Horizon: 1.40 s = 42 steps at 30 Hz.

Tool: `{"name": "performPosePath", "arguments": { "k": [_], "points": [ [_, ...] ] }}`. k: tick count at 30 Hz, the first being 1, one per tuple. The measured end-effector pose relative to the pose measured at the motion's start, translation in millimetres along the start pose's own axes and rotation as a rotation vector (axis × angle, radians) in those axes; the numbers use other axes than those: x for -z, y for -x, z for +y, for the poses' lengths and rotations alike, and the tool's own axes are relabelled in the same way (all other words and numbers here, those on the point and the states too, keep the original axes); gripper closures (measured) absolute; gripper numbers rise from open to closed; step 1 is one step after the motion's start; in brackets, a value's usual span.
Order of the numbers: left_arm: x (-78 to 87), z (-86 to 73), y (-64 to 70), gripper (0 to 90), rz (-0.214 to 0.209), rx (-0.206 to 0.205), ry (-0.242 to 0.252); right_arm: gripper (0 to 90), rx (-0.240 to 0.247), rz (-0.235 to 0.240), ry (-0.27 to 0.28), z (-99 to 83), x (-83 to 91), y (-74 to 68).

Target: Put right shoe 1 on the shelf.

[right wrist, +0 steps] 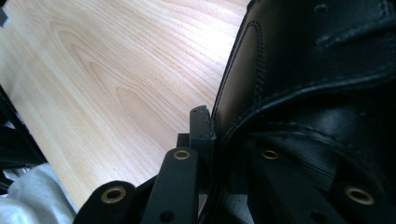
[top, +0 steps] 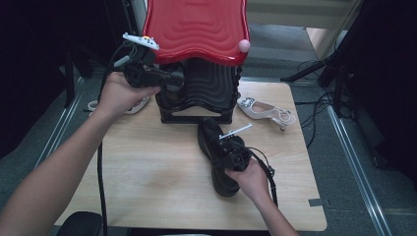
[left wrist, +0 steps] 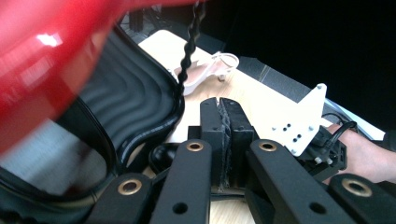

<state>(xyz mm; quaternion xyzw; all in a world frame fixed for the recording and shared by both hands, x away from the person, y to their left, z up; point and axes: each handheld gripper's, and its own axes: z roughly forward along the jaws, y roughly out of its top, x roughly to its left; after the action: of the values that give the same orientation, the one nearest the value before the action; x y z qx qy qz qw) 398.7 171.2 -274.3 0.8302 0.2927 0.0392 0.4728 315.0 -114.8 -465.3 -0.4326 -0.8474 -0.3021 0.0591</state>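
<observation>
A black leather boot point(top: 216, 155) lies on its side near the middle of the wooden table point(top: 147, 167), its stitched collar pinched between the jaws of the right gripper point(top: 231, 150), one jaw outside the leather and one inside the opening. It appears to be just picked up or about to be lifted, probably toward the shoe rack point(top: 199, 91) at the far edge; nothing sits on the rack's visible shelves yet, so the stowing looks largely ahead. The left gripper point(top: 169, 78), jaws pressed together on nothing, hovers at the rack's left side. The rack has ribbed black shelves under a glossy, rippled red top point(top: 196, 27). A pale slingback heel point(top: 265, 109) lies far right of it; another pale shoe point(top: 133, 105) lies far left.
</observation>
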Motion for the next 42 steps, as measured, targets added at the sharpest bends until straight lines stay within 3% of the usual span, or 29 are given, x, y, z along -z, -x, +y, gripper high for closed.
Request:
{"name": "performPosePath", "arguments": {
  "k": [8, 10, 12, 19, 29, 34, 38, 42],
  "points": [
    [1.3, 26.6, -9.5, 90.0, 0.021, -0.015, 0.011, 87.1, -0.029, 0.003, 0.051, -1.4, 22.7, 10.7],
    [0.6, 33.8, -12.7, 89.9, 0.028, -0.005, 0.021, 87.3, -0.047, 0.029, 0.063, -1.5, 30.8, 14.8],
    [-0.1, 40.3, -16.0, 89.9, 0.027, -0.012, 0.027, 87.3, -0.052, 0.048, 0.07, -1.3, 35.3, 14.8],
    [-7.4, 64.8, -29.0, 89.9, 0.093, -0.022, 0.013, 87.2, -0.032, 0.074, 0.081, -0.5, 53.5, 5.4],
    [-18.6, 73.2, -42.6, 90.0, 0.128, 0.026, 0.015, 87.1, 0.02, 0.097, 0.111, 10.5, 83.3, -9.6],
    [-20.3, 73.2, -44.1, 90.0, 0.155, 0.022, 0.009, 87.1, 0.032, 0.104, 0.128, 19.5, 97.6, -14.8],
    [-20.8, 71.1, -47.7, 90.0, 0.164, 0.037, -0.002, 86.9, 0.053, 0.087, 0.159, 34.6, 108.5, -18.8],
    [-19.0, 69.8, -46.7, 90.0, 0.168, 0.044, -0.008, 86.9, 0.057, 0.032, 0.207, 60.5, 114.7, -21.2]
  ]
}}
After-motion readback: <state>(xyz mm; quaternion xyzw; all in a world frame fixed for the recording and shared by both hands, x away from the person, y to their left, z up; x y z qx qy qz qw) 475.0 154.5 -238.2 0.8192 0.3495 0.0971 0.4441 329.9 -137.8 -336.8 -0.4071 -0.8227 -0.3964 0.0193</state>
